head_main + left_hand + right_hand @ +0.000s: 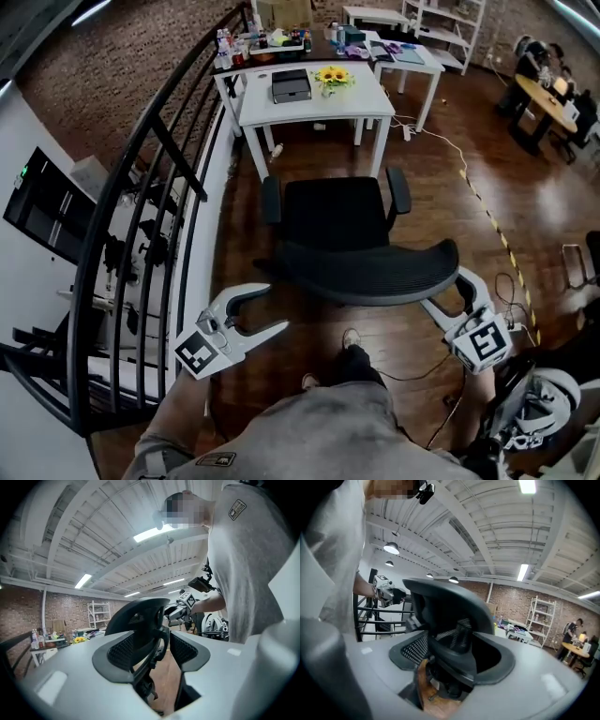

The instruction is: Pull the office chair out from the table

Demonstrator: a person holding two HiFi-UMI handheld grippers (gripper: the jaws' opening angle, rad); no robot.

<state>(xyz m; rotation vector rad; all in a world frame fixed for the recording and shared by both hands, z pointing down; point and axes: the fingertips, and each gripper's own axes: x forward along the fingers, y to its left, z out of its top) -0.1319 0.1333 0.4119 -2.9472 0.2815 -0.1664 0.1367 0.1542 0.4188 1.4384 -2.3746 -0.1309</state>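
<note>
— While both grippers wait at the backrest (375, 272), which step of the task is this?

— I judge it is the grasping step, before the pull. The right gripper (442, 287) has its jaws wide apart, with the right end of the backrest between them, and I do not see them pressing on it. The left gripper (278, 307), at the lower left of the frame, is also open. It is just beside the left end, not touching.

— What does the next move need?

— Both should close on the rim. Then comes an even pull toward the person, so that the chair does not swing sideways.

— And the chair itself?

— The office chair (337, 220) is black, with a mesh back and two armrests. It stands in the centre on the wooden floor (281, 384), facing the white table (281, 108) in the upper middle. Its seat is just before the table's near edge, not under it.
</note>
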